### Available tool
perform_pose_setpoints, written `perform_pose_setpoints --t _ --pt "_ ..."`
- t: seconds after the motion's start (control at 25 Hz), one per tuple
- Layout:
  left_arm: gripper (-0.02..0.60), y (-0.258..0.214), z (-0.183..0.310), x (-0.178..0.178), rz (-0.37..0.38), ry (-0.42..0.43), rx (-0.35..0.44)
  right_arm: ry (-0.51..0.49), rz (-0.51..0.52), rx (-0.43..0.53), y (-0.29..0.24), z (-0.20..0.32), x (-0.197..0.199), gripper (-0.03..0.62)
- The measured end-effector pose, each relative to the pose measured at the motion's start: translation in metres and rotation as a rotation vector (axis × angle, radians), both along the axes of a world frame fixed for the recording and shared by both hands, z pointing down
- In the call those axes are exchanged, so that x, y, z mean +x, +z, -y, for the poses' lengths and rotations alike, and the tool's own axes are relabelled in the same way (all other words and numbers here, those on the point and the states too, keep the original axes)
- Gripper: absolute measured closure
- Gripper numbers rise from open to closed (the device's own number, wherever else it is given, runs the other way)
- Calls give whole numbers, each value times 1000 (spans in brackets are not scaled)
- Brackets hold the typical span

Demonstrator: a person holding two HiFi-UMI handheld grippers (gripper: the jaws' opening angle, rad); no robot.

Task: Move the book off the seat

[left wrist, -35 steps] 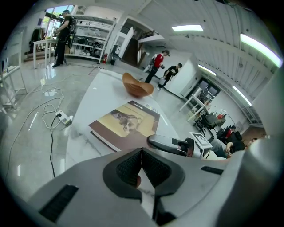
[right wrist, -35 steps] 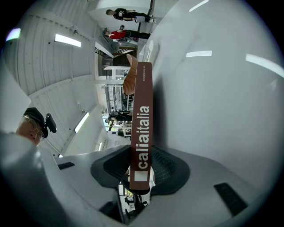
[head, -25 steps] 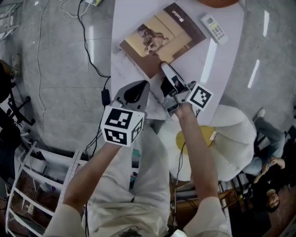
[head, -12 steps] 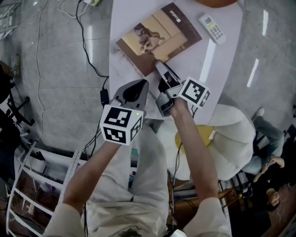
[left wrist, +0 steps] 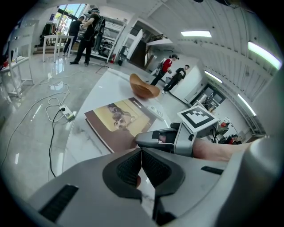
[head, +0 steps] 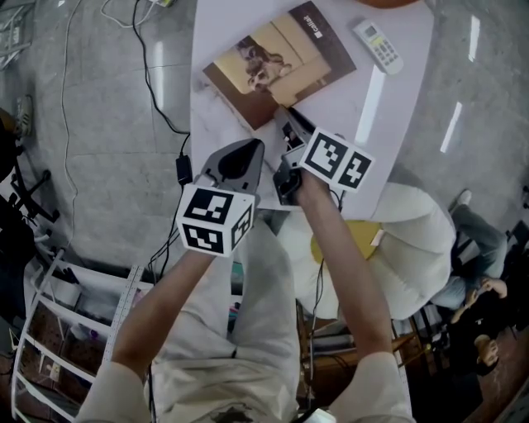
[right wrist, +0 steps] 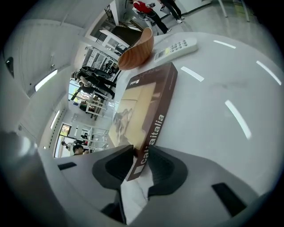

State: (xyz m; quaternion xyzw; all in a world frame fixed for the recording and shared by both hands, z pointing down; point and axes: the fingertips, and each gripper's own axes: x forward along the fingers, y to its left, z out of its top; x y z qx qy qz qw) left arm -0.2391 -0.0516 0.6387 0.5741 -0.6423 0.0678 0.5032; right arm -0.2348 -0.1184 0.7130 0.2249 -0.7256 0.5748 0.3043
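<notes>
Clamping the book's (head: 277,62) near corner in the right tool (head: 283,124), jaws just closing, long axis running away across the tabletop (head: 388,107), with the left tool (left wrist: 141,160) pinched together, empty.

Setting: a large open-plan work hall of the lab or studio kind, not a home. Evidence: polished grey stone floor (head: 91,165) that reflects the lamps. Long ceiling light strips (left wrist: 195,33) under a slatted white ceiling. White marble-look table (head: 405,91). Power strip (left wrist: 67,114) and loose black cable (left wrist: 51,146) lying across the floor. White wire rack (head: 50,330) at the floor's edge. White-framed tables (left wrist: 55,44) and shelving (right wrist: 95,57) in the distance. Standing people (left wrist: 86,29) in a small group beside those tables, and a second group (left wrist: 171,71) at the far end. Glazed frontage (left wrist: 69,11) at the far left, bright with daylight.
</notes>
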Motion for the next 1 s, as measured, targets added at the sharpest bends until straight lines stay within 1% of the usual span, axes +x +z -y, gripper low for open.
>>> perform_pose_setpoints --t 0.12,0.36,0.56,0.8,0.92,1.0 --pt "569 0 -1 1 2 2 -3 -1 7 -6 1 -1 -1 487" --pt "569 -2 1 2 4 4 -3 35 31 -25 -3 -1 -1 487" --pt "569 -13 4 9 16 29 1 38 58 -7 -24 3 3 487" --pt "569 -34 8 19 17 48 17 56 76 1 -50 6 18 488" --pt "569 -46 9 25 20 62 24 65 83 20 -65 6 27 503" --pt "569 -53 8 30 29 92 30 84 88 28 -76 5 34 514"
